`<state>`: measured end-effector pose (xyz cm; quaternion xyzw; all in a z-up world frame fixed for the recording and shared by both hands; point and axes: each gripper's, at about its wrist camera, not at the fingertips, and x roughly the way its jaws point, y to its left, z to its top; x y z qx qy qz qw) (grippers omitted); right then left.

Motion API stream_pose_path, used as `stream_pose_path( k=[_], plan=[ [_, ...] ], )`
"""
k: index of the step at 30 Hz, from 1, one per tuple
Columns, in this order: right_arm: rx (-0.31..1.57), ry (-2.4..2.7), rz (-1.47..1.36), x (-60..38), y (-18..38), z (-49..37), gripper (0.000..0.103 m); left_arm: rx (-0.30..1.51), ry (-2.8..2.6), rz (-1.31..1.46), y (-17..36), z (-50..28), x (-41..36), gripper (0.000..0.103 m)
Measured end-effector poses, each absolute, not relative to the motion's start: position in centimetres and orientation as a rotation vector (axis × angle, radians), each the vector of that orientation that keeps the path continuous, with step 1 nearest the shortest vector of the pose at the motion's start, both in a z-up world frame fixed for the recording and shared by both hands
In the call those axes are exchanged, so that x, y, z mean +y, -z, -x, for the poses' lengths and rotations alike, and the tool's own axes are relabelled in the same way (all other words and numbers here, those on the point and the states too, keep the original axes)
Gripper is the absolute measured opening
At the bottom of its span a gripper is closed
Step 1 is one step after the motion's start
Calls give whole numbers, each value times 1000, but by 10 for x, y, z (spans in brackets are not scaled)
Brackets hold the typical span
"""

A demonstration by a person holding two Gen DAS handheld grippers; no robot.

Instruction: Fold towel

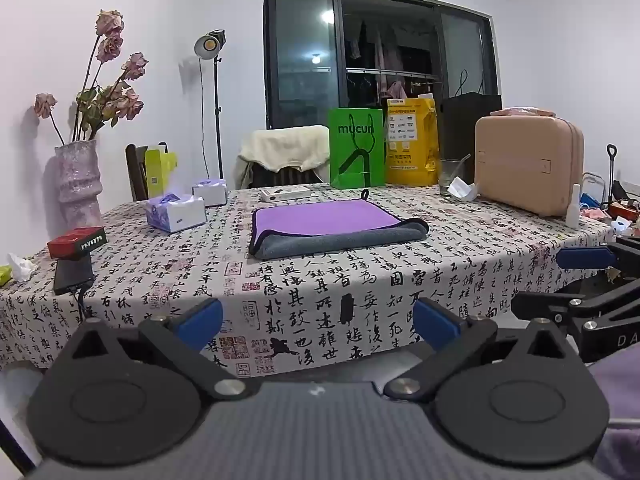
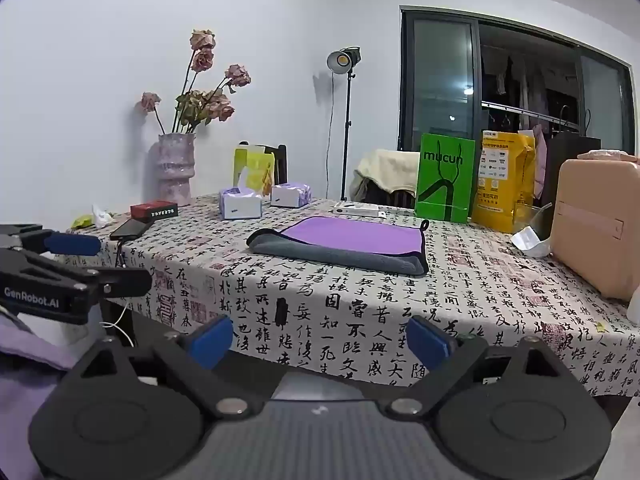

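Note:
A purple and grey towel (image 1: 328,226) lies folded flat on the calligraphy-print tablecloth (image 1: 320,288), purple side up, grey fold toward me; it also shows in the right wrist view (image 2: 344,242). My left gripper (image 1: 318,320) is open and empty, held off the table's near edge, well short of the towel. My right gripper (image 2: 320,340) is open and empty, also in front of the table edge. The right gripper appears at the right of the left wrist view (image 1: 576,280), and the left gripper at the left of the right wrist view (image 2: 76,264).
On the table stand a vase of dried roses (image 1: 78,176), tissue packs (image 1: 176,210), a red box (image 1: 76,242), a phone (image 1: 72,274), a green bag (image 1: 356,148), a yellow bag (image 1: 412,142), a glass (image 1: 450,176) and a pink case (image 1: 528,164). A chair (image 1: 284,156) stands behind.

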<state>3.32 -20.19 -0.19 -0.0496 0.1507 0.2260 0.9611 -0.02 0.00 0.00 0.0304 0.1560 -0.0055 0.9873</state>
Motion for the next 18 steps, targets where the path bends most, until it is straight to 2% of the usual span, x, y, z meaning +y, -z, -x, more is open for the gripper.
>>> stream_pose_path(
  k=[18],
  plan=[
    [301,-456,89,-202,4,-35,96,319,17,-61,0,1,5,103]
  ],
)
